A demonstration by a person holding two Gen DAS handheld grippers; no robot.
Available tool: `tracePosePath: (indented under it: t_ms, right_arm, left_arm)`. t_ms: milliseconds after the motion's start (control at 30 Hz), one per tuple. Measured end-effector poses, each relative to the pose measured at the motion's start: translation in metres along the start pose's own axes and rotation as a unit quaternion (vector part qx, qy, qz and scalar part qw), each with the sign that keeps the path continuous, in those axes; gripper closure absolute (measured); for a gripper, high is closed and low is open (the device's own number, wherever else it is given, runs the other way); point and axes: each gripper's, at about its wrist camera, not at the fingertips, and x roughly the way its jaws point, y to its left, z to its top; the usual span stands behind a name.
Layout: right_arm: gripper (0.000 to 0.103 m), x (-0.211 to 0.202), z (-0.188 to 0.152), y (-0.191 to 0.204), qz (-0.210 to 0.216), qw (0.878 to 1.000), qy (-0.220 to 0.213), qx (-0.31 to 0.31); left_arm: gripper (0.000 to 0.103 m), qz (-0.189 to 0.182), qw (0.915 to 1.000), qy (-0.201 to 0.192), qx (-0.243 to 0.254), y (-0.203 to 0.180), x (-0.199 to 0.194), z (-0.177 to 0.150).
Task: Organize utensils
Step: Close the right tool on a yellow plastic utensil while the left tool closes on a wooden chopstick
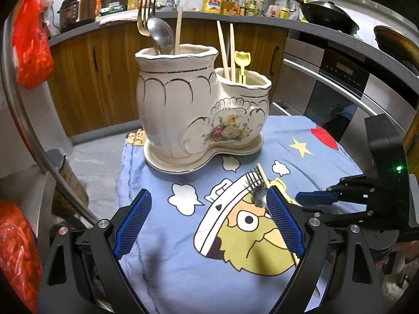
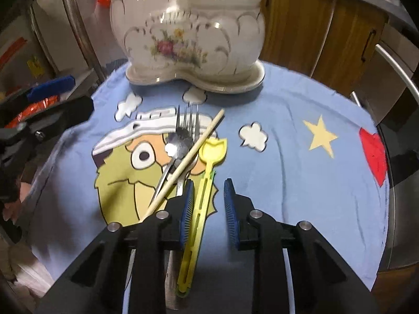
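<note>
A cream ceramic holder (image 1: 183,104) (image 2: 188,39) with two compartments stands on its saucer at the back of the cloth. Its tall side holds a gold fork (image 1: 142,18), a spoon (image 1: 159,35) and one chopstick; the low side holds two chopsticks (image 1: 226,52) and a yellow plastic utensil (image 1: 242,62). On the cloth lie a fork (image 2: 187,120), a spoon (image 2: 178,141), a chopstick (image 2: 193,151) and a second yellow utensil (image 2: 212,149). My right gripper (image 2: 208,183) straddles that utensil's handle, which lies against the left pad with a gap to the right pad. My left gripper (image 1: 209,193) is wide open over the cloth, holding nothing.
A blue cartoon cloth (image 1: 301,136) covers the small table. Wooden cabinets (image 1: 104,78) and an oven (image 1: 340,86) stand behind it. A curved metal rail (image 1: 31,141) and red bags (image 1: 31,49) are on the left. The cloth's right side near the star (image 2: 320,136) is bare.
</note>
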Motion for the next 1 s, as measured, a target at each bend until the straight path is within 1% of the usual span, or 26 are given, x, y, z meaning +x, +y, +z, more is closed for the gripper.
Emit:
tracePosePath:
  t_ms: [67, 100, 200, 333, 433, 533, 600, 633, 667, 700, 767, 833, 867, 933, 1000]
  right_arm:
    - [0.089, 0.000, 0.001, 0.003, 0.001, 1.000, 0.005, -0.009]
    - [0.091, 0.000, 0.001, 0.003, 0.005, 1.000, 0.007, -0.010]
    - [0.093, -0.001, 0.001, 0.004, 0.000, 1.000, -0.005, -0.009]
    - [0.093, -0.010, -0.003, -0.009, 0.009, 0.999, -0.027, 0.023]
    - [0.093, -0.017, -0.006, -0.018, 0.021, 0.998, -0.044, 0.044]
    - [0.093, -0.023, -0.009, -0.025, 0.026, 0.997, -0.054, 0.055]
    - [0.093, -0.028, -0.011, -0.028, 0.029, 0.996, -0.059, 0.060]
    - [0.093, -0.030, -0.013, -0.031, 0.030, 0.996, -0.061, 0.062]
    - [0.093, -0.032, -0.014, -0.033, 0.031, 0.995, -0.063, 0.065]
    - [0.093, -0.034, -0.016, -0.036, 0.033, 0.995, -0.065, 0.067]
    - [0.093, -0.034, -0.017, -0.038, 0.033, 0.995, -0.069, 0.069]
    - [0.093, -0.037, -0.022, -0.041, 0.036, 0.994, -0.072, 0.072]
    - [0.093, -0.038, -0.023, -0.042, 0.038, 0.994, -0.072, 0.073]
    - [0.093, -0.039, -0.026, -0.043, 0.041, 0.994, -0.073, 0.074]
    - [0.093, -0.041, -0.028, -0.046, 0.043, 0.993, -0.075, 0.075]
  left_arm:
    - [0.014, 0.000, 1.0000, 0.000, 0.002, 0.000, 0.000, 0.000]
    - [0.014, 0.000, 1.0000, 0.000, 0.003, -0.001, 0.000, 0.000]
    - [0.014, -0.002, 1.0000, 0.001, 0.007, -0.003, 0.000, -0.001]
    - [0.014, -0.011, 0.9998, 0.006, 0.015, -0.008, 0.002, -0.002]
    - [0.014, -0.036, 0.9991, 0.019, 0.013, -0.016, 0.007, -0.004]
    - [0.016, -0.046, 0.9979, 0.038, 0.026, -0.031, 0.015, -0.008]
    - [0.022, -0.044, 0.9967, 0.045, 0.052, -0.046, 0.020, -0.010]
    - [0.032, -0.044, 0.9958, 0.049, 0.063, -0.053, 0.023, -0.011]
    - [0.044, -0.046, 0.9945, 0.059, 0.073, -0.062, 0.027, -0.013]
    - [0.050, -0.050, 0.9931, 0.071, 0.079, -0.068, 0.031, -0.015]
    - [0.070, -0.057, 0.9904, 0.092, 0.085, -0.076, 0.040, -0.020]
    - [0.079, -0.054, 0.9887, 0.104, 0.093, -0.080, 0.045, -0.024]
    - [0.081, -0.052, 0.9884, 0.107, 0.095, -0.081, 0.046, -0.025]
    - [0.082, -0.046, 0.9885, 0.109, 0.094, -0.082, 0.047, -0.025]
    - [0.082, -0.049, 0.9880, 0.114, 0.092, -0.082, 0.049, -0.025]
